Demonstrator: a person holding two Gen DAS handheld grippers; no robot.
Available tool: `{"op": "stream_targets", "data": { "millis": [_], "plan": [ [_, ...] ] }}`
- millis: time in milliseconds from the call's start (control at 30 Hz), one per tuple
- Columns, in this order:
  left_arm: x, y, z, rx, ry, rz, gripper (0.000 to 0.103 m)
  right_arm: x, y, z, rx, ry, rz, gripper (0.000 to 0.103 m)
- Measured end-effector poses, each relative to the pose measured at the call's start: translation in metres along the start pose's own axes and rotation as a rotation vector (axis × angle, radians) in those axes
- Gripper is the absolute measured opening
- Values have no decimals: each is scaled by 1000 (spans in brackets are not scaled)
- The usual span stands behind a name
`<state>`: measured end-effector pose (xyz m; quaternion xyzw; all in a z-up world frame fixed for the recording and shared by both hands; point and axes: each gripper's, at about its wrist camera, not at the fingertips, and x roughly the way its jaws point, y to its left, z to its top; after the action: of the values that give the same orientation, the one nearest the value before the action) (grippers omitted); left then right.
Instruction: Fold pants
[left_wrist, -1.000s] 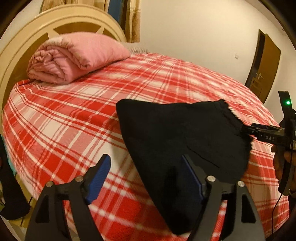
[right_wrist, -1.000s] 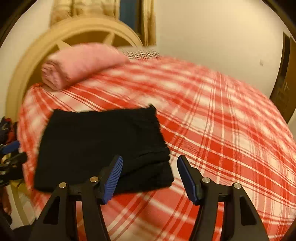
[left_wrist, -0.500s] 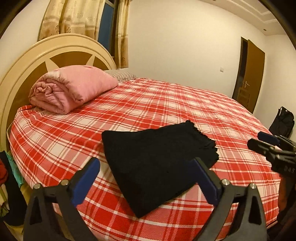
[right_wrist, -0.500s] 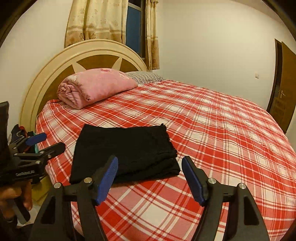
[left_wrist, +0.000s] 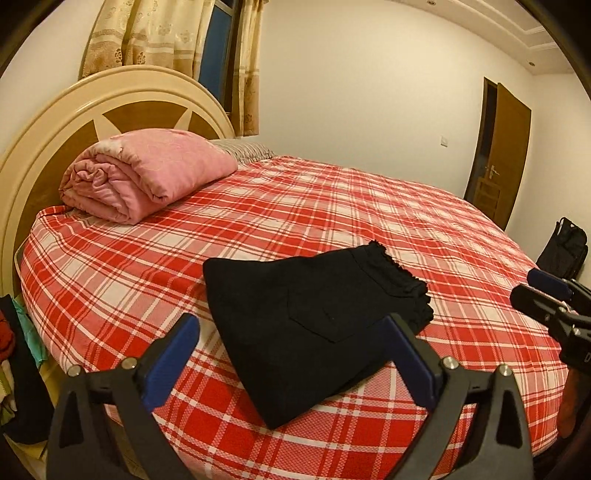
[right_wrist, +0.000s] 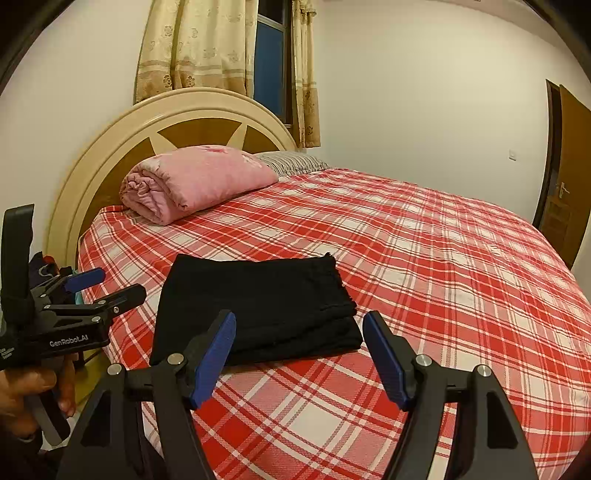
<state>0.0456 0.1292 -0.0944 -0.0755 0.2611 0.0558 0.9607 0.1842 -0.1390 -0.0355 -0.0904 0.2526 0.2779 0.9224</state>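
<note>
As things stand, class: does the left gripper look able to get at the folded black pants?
Probably yes. The left gripper is open and aimed at the black pants on the bed, with nothing between them. The right gripper stays off to the side.

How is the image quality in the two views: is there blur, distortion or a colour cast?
Left wrist view: sharp, warm yellowish light, strong fisheye bending of the headboard and dark rounded corners. Right wrist view: also sharp, same warm cast, the door curves at the edge; the black pants show little detail.
</note>
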Motion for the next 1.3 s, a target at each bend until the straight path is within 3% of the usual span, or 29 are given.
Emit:
{"op": "stream_targets", "data": {
  "millis": [1300],
  "plan": [
    [1, 2, 5, 34, -1, 49, 103, -7, 6, 0, -15, -33, 27, 72]
  ]
}}
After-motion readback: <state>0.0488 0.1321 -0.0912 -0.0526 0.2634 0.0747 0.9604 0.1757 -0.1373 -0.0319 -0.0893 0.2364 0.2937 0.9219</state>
